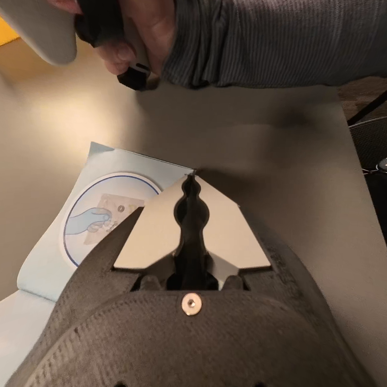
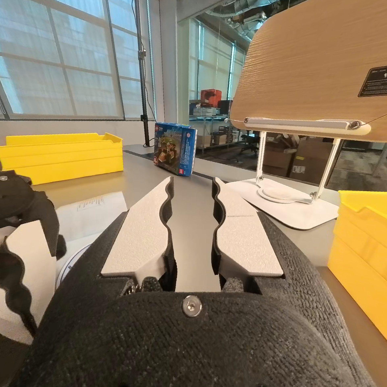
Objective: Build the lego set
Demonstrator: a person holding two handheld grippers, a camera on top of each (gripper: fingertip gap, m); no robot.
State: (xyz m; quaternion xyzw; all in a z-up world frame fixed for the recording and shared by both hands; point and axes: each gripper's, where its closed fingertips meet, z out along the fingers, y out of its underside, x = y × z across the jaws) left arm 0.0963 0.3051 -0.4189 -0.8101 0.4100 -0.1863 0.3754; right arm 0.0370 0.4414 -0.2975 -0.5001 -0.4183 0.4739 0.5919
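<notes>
A pale blue instruction booklet [image 1: 117, 188] lies on the grey table [image 1: 230, 129], its page curving up at the left. My left gripper [image 1: 191, 178] is shut, its tips pinching the booklet's far right corner. In the right wrist view the booklet [image 2: 90, 209] shows at the left, with my left gripper's white fingers [image 2: 23, 251] over it. My right gripper [image 2: 192, 188] is open and empty above bare table. A blue lego box [image 2: 174, 154] stands upright beyond it.
A yellow bin [image 2: 62, 155] stands at the far left and another [image 2: 360, 251] at the right. A white stand base [image 2: 293, 201] carries a tilted wooden board [image 2: 314, 62]. A hand [image 1: 142, 41] and grey sleeve [image 1: 272, 41] show at the top. The table's edge [image 1: 351, 167] runs at the right. The gap from one gripper's tips to the other's is roughly 20 cm.
</notes>
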